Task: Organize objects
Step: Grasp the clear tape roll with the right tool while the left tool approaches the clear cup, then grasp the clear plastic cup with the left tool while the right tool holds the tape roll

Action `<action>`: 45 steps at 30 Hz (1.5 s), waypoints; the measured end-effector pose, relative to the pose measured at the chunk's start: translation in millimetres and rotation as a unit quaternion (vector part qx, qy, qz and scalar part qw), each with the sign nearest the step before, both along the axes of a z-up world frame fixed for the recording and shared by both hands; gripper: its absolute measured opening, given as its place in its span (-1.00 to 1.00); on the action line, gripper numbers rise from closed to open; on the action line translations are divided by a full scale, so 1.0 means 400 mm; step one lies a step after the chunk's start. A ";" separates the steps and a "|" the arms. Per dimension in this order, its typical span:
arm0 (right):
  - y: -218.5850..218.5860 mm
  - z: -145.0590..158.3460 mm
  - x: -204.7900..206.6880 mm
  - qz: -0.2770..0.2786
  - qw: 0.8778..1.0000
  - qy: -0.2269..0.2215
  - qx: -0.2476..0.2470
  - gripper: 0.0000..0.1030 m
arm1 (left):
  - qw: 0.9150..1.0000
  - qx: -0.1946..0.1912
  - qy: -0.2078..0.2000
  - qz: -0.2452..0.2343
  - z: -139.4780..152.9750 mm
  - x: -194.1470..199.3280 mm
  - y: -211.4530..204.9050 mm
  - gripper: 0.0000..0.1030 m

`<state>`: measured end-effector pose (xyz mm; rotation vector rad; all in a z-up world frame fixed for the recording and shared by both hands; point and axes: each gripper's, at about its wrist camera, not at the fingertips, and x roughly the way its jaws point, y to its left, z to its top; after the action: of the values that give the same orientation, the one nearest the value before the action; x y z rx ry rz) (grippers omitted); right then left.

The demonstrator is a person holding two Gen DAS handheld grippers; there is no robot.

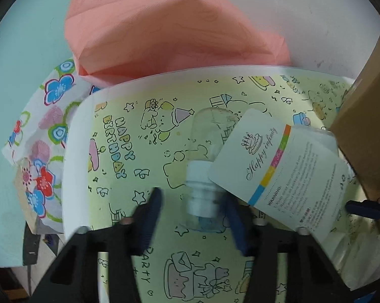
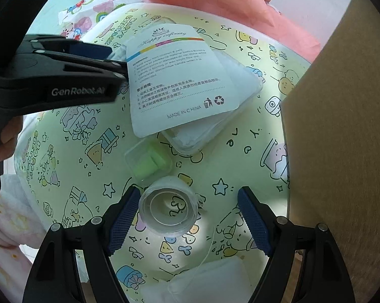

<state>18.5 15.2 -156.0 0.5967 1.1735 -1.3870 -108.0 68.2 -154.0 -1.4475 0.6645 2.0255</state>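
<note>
A clear plastic bottle (image 1: 205, 156) with a white neck lies on yellow birthday-print paper (image 1: 139, 151). My left gripper (image 1: 193, 217) is open, its blue pads on either side of the bottle's neck end. A candle packet with a white card (image 1: 286, 166) lies to the bottle's right; it also shows in the right wrist view (image 2: 180, 80). My right gripper (image 2: 187, 217) is open around a clear tape roll (image 2: 168, 208), the left pad close to it. A small clear box of green pieces (image 2: 149, 162) sits just beyond the roll. The left gripper (image 2: 63, 70) shows at left in the right wrist view.
A brown cardboard box (image 2: 341, 139) stands at the right, also seen in the left wrist view (image 1: 366, 116). Pink paper (image 1: 169, 30) and flower-print paper (image 1: 43, 136) lie beyond and left of the yellow sheet. A clear packet (image 2: 210, 280) lies near the front.
</note>
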 end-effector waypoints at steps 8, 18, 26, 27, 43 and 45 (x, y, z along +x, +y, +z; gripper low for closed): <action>0.010 0.016 -0.018 -0.013 1.000 0.004 -0.008 -0.11 | 1.000 -0.017 -0.002 -0.016 0.005 0.062 -0.043 -0.36; 0.066 -0.002 0.016 -0.016 1.000 -0.012 -0.002 -0.13 | 0.999 -0.029 -0.019 -0.030 0.026 0.151 -0.098 0.01; 0.057 0.016 -0.017 -0.021 1.000 -0.016 0.001 -0.13 | 1.000 -0.008 -0.003 -0.012 0.072 0.097 -0.095 0.42; 0.046 0.011 -0.006 -0.020 1.000 -0.016 0.001 -0.13 | 1.000 -0.008 -0.002 -0.009 0.070 0.080 -0.087 0.42; 0.017 0.019 -0.015 -0.009 1.000 -0.014 0.004 -0.13 | 0.996 -0.019 0.036 -0.084 0.025 -0.017 0.062 0.42; 0.011 0.021 -0.017 -0.011 1.000 -0.013 0.002 -0.13 | 0.994 -0.023 0.042 -0.095 0.020 -0.019 0.076 0.42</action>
<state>11.7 19.8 -147.7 0.6303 1.1526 -1.3908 -115.8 98.5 -145.9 -1.2769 0.8562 1.9430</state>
